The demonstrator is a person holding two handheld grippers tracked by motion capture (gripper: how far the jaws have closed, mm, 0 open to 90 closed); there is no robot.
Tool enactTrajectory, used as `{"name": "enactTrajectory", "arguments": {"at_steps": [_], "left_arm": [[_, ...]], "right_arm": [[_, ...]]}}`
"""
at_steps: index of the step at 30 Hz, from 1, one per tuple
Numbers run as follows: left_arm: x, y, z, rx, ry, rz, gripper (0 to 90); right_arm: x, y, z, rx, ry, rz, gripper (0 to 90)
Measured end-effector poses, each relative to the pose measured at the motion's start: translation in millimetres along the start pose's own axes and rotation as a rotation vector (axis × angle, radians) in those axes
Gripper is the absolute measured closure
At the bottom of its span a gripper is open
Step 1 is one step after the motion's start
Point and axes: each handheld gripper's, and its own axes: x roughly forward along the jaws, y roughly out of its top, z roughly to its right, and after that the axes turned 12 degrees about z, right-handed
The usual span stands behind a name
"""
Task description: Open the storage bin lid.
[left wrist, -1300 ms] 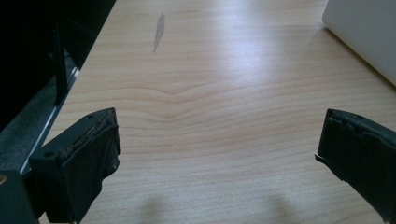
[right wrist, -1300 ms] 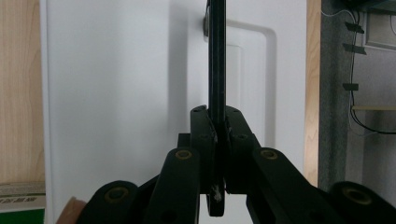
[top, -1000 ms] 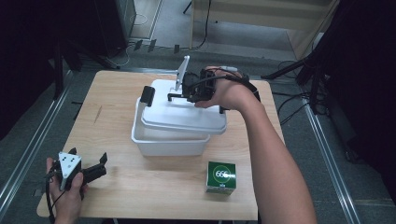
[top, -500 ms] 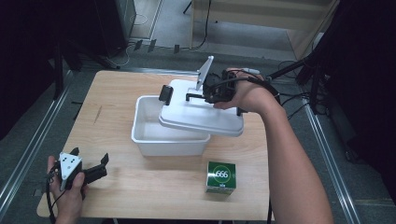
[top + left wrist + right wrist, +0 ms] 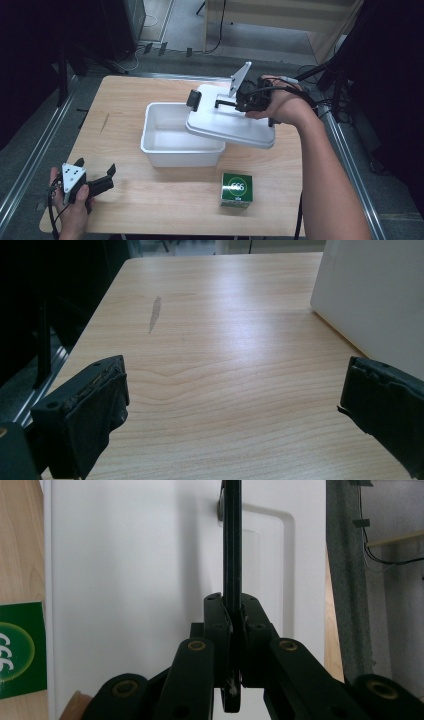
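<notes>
A white lid [image 5: 230, 122] hangs tilted over the right side of an open white tub [image 5: 172, 147], reaching past its right rim. My right gripper [image 5: 222, 103] is shut on the lid's thin black handle [image 5: 231, 540], which runs up between the closed jaws in the right gripper view, where the gripper [image 5: 232, 615] looks down on the lid [image 5: 140, 555]. My left gripper [image 5: 96, 169] rests at the table's front left corner, held in a hand. It [image 5: 235, 405] is open with only bare wood between its jaws, and the tub's wall [image 5: 375, 295] stands ahead on the right.
A small green carton [image 5: 236, 189] stands on the wooden table [image 5: 125, 115] in front of the tub, below the lid; its edge [image 5: 20, 650] is in the right gripper view. Cables and dark stands crowd the floor beyond the table's right side.
My right gripper has carried the lid off the tub toward the right, uncovering most of the tub's inside. The left gripper has stayed where it was.
</notes>
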Motion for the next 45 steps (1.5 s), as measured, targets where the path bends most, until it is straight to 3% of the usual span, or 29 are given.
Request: {"name": "enactTrajectory", "arguments": {"at_steps": [21, 32, 45], "left_arm": [[0.2, 0.0, 0.5, 0.010, 0.000, -0.002, 0.0], [-0.5, 0.0, 0.6, 0.010, -0.002, -0.003, 0.0], [-0.5, -0.1, 0.4, 0.009, -0.001, -0.002, 0.0]], "right_arm": [[-22.8, -64.3, 4.4, 0.104, -0.050, -0.041, 85.3], [-22.8, -90.3, 4.2, 0.156, -0.067, -0.045, 85.4], [-14.3, -111.3, 2.3, 0.182, -0.078, -0.055, 85.4]]}}
